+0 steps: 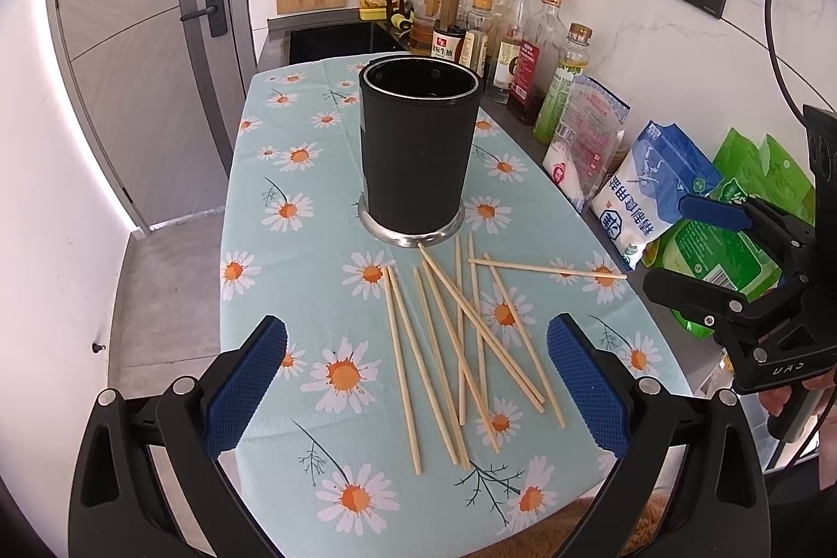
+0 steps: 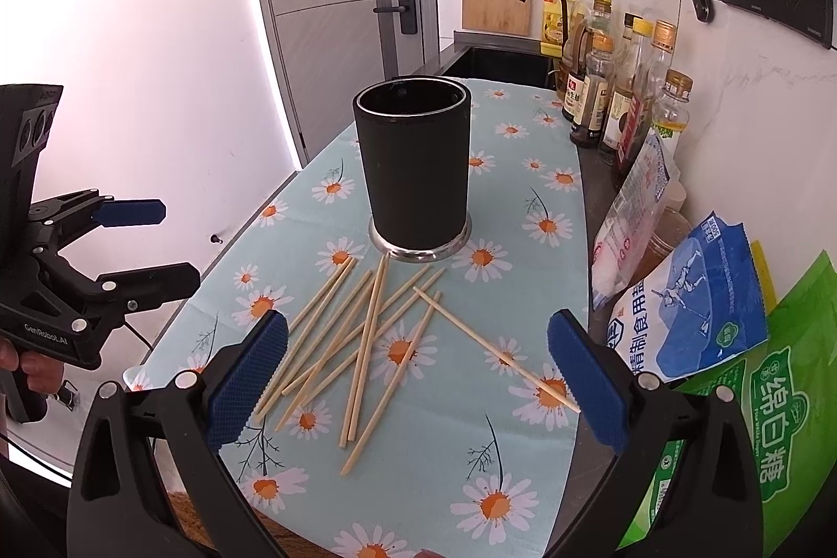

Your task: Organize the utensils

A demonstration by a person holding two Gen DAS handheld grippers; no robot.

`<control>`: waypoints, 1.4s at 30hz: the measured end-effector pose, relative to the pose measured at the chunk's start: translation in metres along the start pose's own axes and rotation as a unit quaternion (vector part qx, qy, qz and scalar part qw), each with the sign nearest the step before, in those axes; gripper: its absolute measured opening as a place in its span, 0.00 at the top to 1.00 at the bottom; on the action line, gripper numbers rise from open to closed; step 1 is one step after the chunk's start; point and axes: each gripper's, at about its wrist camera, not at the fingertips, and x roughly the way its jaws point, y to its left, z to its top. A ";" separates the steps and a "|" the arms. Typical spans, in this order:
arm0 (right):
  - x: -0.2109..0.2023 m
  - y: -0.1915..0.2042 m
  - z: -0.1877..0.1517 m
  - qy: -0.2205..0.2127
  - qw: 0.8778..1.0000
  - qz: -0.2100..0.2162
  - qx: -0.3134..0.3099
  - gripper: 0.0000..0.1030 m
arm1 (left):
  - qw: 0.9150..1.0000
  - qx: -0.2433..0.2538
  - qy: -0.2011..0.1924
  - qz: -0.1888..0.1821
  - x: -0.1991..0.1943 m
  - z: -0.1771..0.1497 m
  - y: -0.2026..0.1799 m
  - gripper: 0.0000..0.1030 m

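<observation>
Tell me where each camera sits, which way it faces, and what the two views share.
Left wrist: on the left claw, facing the black holder and chopsticks; right claw and a hand show at right.
Right wrist: on the right claw, facing the same way; left claw at left.
Shared: holder, chopsticks, daisy tablecloth, bottles.
</observation>
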 end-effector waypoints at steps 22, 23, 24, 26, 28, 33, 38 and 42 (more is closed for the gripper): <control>-0.004 0.001 0.000 -0.004 1.000 -0.002 -0.004 0.04 | 1.000 -0.002 0.000 -0.002 -0.006 0.000 -0.004 0.06; -0.003 0.001 0.001 -0.003 1.000 -0.002 -0.004 0.04 | 1.000 -0.002 0.000 -0.002 -0.006 0.000 -0.004 0.06; -0.004 0.001 0.001 -0.002 1.000 -0.003 -0.004 0.04 | 1.000 -0.003 0.001 -0.002 -0.004 -0.001 -0.002 0.06; -0.004 0.000 0.001 -0.006 1.000 -0.001 -0.005 0.04 | 1.000 -0.002 0.001 -0.002 -0.005 -0.001 -0.002 0.06; -0.005 0.002 0.000 -0.006 1.000 -0.003 -0.006 0.04 | 1.000 -0.002 -0.002 -0.001 -0.006 -0.002 -0.002 0.06; -0.005 0.003 -0.001 -0.006 1.000 0.000 -0.005 0.04 | 1.000 -0.002 0.000 -0.001 -0.006 -0.002 -0.002 0.06; -0.002 0.005 -0.002 0.000 1.000 0.002 -0.006 0.04 | 1.000 -0.004 0.003 -0.002 -0.005 -0.002 -0.001 0.06; 0.003 0.004 0.000 0.011 1.000 0.004 -0.013 0.04 | 1.000 -0.007 0.020 -0.006 0.004 -0.002 0.003 0.06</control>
